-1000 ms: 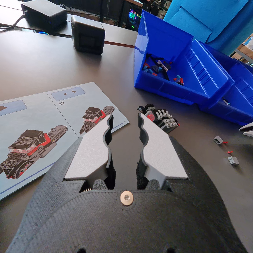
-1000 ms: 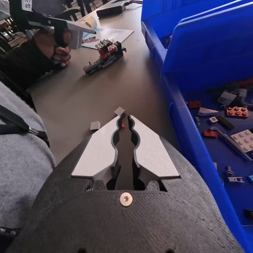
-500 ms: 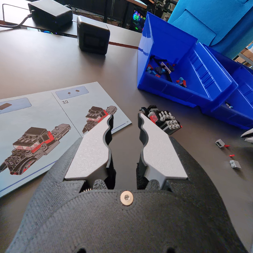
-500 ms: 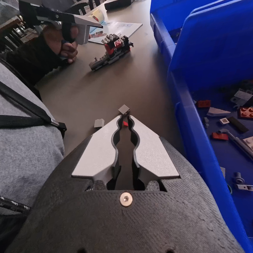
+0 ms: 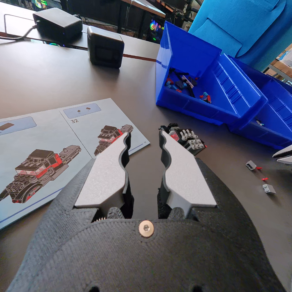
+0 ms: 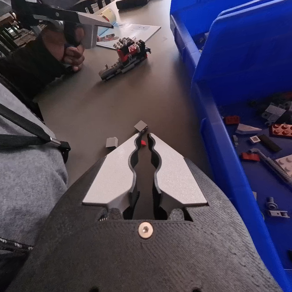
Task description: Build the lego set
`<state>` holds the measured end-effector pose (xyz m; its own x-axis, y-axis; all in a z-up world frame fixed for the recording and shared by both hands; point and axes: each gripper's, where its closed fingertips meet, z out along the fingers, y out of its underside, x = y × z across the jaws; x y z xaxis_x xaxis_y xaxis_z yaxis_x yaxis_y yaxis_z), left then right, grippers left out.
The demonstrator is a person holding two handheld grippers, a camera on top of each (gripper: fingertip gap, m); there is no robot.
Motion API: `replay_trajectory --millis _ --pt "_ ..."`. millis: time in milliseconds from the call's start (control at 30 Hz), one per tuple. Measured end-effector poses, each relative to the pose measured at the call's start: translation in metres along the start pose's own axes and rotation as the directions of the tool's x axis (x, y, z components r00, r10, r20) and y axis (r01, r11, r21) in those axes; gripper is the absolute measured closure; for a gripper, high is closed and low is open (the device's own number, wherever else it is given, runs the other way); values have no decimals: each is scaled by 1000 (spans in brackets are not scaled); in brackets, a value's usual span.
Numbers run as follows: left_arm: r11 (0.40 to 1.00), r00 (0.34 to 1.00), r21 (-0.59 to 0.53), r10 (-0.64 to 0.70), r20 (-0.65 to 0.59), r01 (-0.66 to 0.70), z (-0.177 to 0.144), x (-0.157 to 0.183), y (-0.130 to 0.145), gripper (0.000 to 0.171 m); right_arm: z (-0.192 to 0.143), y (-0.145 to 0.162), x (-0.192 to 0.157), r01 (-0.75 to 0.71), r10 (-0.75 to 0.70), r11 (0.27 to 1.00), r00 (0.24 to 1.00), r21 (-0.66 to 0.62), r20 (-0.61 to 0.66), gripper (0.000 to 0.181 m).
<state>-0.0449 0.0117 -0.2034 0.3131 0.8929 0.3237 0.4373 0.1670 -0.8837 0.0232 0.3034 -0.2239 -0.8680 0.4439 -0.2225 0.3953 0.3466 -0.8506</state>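
Note:
The partly built black, grey and red lego model (image 5: 186, 140) stands on the dark table just past my left gripper's right fingertip; it also shows in the right wrist view (image 6: 126, 58). My left gripper (image 5: 144, 135) is open and empty above the table. My right gripper (image 6: 143, 135) is open by a narrow gap, low over a tiny red piece (image 6: 143, 143) that lies on the table between its fingers. A small grey brick (image 6: 141, 125) lies just ahead of its tips and another grey brick (image 6: 111, 142) to their left. They also show in the left wrist view (image 5: 250, 165) (image 5: 268, 188).
The open instruction booklet (image 5: 63, 142) lies left of the model. Blue bins (image 5: 213, 110) (image 6: 213, 142) with several loose pieces stand on the right. Two black boxes (image 5: 105, 47) sit at the back. A hand holds the left gripper (image 6: 94, 23). The grippers' ends are close to 30 cm from one another. My right gripper is the nearer one to the small grey brick (image 6: 141, 125): about 5 cm, against 25 cm. It is also in sight in the left wrist view (image 5: 251, 163).
Both views have shifted only slightly. The right gripper has edged a little over the red piece, and the left gripper has moved a little. Both grippers' jaw gaps are unchanged.

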Motion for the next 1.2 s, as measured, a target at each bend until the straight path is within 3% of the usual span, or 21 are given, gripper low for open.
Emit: replay_trajectory --millis 367,1200 --pt "999 999 -39 39 30 -38 -17 11 17 135 2 3 1 -13 13 1000 1000 -25 -3 173" --pt "1000 1000 -20 8 9 -7 -20 12 15 135 5 7 3 -39 39 998 999 -52 7 173"
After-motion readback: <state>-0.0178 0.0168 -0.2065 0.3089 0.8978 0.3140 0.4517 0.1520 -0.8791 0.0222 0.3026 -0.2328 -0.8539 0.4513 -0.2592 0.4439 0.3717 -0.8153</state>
